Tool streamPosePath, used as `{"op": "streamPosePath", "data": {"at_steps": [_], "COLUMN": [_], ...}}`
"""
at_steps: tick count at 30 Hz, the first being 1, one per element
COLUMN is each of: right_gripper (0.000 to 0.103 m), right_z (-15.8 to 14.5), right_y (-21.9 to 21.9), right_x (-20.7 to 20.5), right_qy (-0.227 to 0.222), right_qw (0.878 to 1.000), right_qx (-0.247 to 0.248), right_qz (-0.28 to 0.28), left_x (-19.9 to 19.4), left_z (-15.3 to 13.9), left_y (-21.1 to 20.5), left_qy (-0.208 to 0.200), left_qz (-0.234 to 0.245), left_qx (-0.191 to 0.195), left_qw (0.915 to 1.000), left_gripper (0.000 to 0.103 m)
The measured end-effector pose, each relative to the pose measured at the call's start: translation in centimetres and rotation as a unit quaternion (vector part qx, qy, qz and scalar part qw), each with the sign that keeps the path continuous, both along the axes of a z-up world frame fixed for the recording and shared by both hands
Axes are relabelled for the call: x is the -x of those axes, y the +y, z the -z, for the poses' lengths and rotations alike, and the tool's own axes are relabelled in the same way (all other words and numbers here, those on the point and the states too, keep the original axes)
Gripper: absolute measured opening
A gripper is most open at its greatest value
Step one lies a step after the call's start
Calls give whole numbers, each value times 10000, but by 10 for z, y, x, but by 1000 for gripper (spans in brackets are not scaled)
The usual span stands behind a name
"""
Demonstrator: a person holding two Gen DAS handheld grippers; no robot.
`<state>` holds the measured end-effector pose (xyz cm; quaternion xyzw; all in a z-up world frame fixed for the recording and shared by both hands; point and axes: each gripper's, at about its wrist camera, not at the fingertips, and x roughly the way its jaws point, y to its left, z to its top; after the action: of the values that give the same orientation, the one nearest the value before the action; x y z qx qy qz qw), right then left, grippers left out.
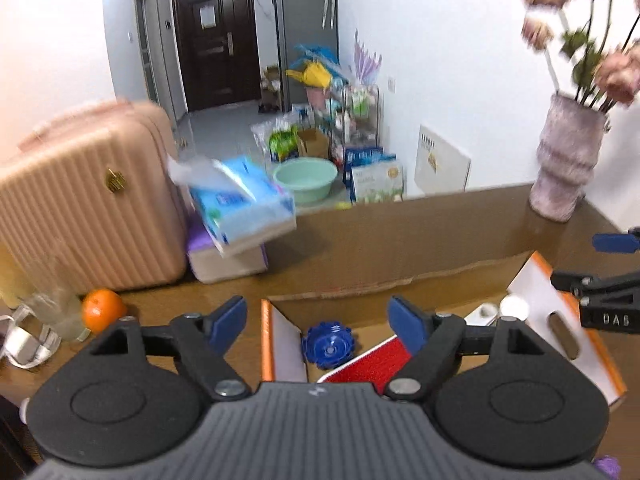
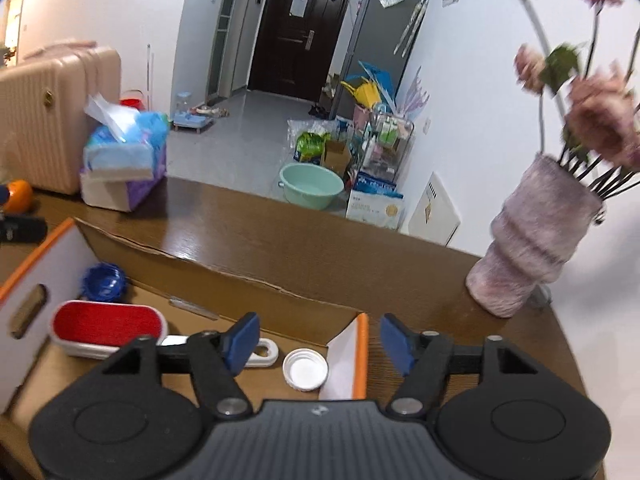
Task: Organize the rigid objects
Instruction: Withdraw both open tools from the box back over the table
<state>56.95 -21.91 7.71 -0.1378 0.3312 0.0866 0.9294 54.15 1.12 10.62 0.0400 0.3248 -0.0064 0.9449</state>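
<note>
Hovering tongs (image 1: 320,320) over box (image 1: 360,240)

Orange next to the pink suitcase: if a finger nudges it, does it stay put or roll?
The orange looks round with nothing bracing its open side, so it would likely roll on the smooth table. The suitcase behind should stop it that way. Its firm-looking skin probably tolerates a light pinch.
</note>
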Motion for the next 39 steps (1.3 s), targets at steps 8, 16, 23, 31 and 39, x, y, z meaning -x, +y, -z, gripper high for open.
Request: {"op": "streamPosePath", "data": {"at_steps": [8,16,23,31,39], "right_gripper": [79,84,88,93,97], "right_z": [-48,-39,-18,23,67], "right_y": [-21,-34,-50,-43,-61], "right_x": [69,166,268,374,451], "right_qy": [-106,-852,-1595,-1890,-1685], "right_qw": [9986,9919,9792,9739,9754], "right_qx": [-519,-889,-1204,-1181,-1397], "right_qz": [-93,-326,-363,-425,-245], "left_x": [77,195,324,410,449], "left_z": [-27,1,29,72,88], "left_y": [-3,-6,-13,-14,-21], "left_qy": [-344,-1523,-2601,-2749,-2669], "left_qz": [-133,103,205,-292,-60], "left_qx": [321,496,209,-14,9], "left_qw": [9988,9870,9651,9610,9637], "left_gripper": [93,103,103,103,103]}}
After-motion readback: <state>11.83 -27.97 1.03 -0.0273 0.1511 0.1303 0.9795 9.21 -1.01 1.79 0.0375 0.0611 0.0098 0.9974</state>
